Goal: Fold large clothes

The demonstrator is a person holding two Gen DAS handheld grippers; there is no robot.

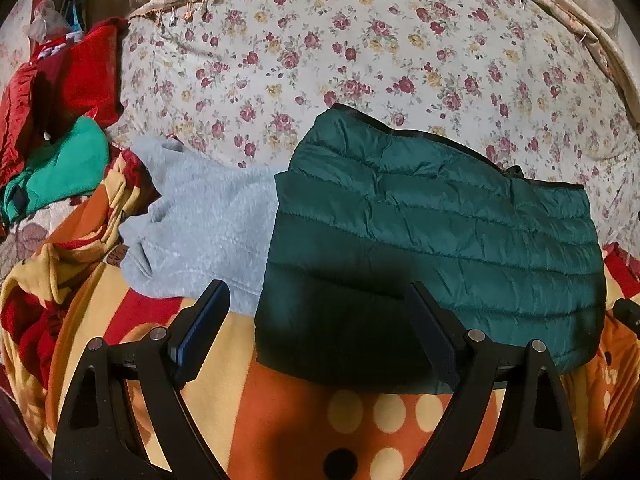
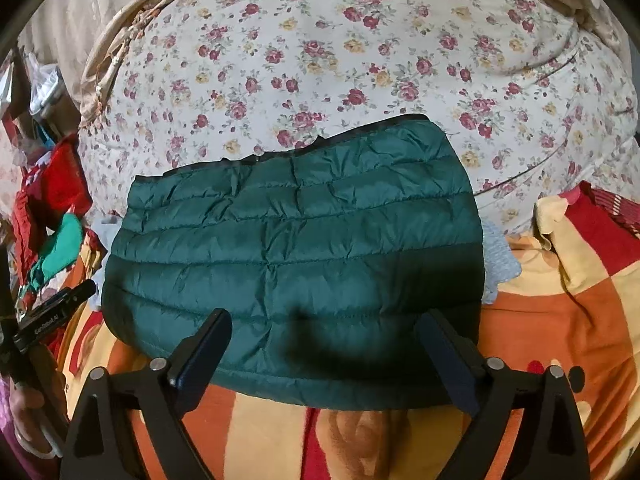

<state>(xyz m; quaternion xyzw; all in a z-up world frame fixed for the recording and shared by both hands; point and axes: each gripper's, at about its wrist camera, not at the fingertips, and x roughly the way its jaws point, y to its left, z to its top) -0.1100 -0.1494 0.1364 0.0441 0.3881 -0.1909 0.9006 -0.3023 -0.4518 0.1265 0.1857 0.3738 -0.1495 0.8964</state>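
both grippers gape empty over the folded green jacket point(image 1: 436, 232), grey fleece point(image 1: 200, 224) crowding its left edge.

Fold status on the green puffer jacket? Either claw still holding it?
Done: the green puffer jacket lies folded into a compact rectangle on the orange patterned blanket. In hand: nothing; the left claw and right claw are both open above its near edge, clear of the fabric. Left: the grey fleece beside it looks unfolded, and red and green clothes are heaped at the far left.
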